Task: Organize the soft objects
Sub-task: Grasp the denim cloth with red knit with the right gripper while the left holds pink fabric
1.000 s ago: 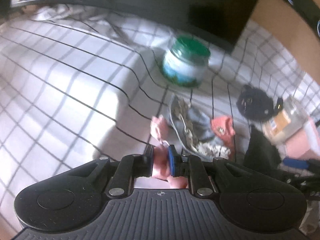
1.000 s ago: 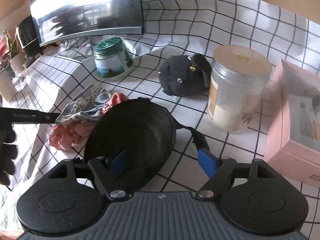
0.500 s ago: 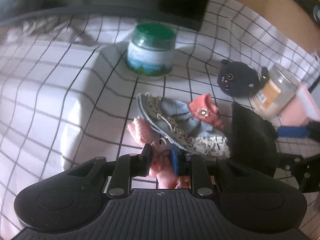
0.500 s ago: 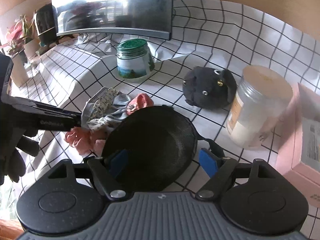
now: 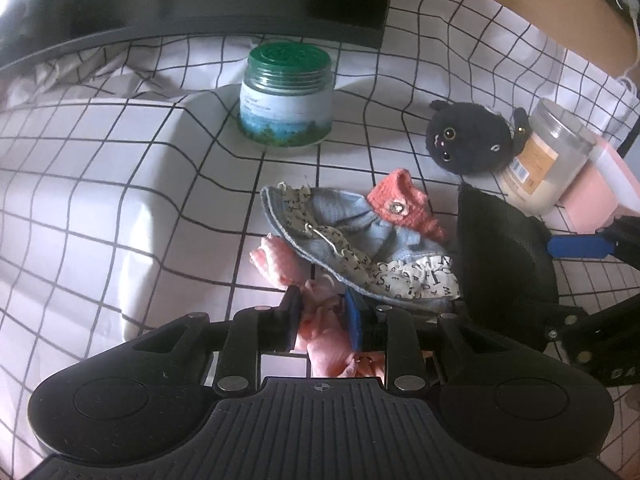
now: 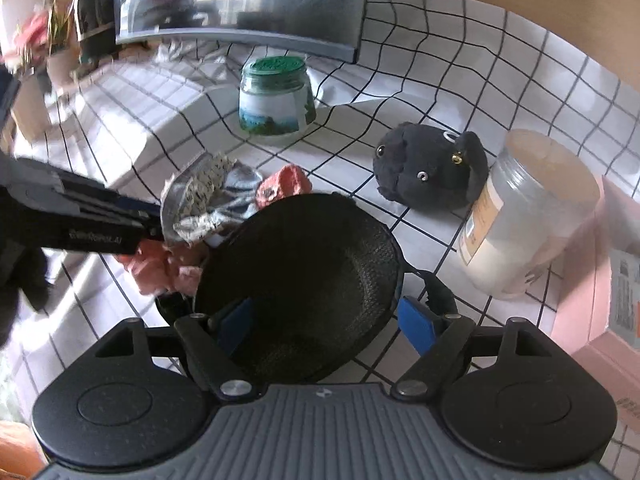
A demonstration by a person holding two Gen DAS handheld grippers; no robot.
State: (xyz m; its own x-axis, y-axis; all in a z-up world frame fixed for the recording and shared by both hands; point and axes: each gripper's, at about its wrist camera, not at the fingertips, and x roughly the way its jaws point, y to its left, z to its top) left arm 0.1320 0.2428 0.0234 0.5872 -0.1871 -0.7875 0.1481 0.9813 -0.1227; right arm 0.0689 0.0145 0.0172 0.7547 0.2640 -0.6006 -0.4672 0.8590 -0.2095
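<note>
Two tools working soft items on a checked counter (image 5: pixel 120 168).
Left tool (image 5: pixel 322 312) clamps pink cloth (image 5: pixel 320 336); right tool (image 6: pixel 324 320), fingers apart, straddles black pouch (image 6: pixel 304 272).

Pink cloth (image 5: pixel 320 324): lower part hidden behind left tongs (image 5: pixel 320 312) body. Black pouch (image 6: pixel 300 280) blocks bench behind it and covers the inner left pad of right tongs (image 6: pixel 326 320). Pink box (image 6: pixel 600 280) cut off at right edge. Plants (image 6: pixel 48 36), top left in right wrist view, too blurred to ID. Jar (image 5: pixel 548 160) label text too small to read.
</note>
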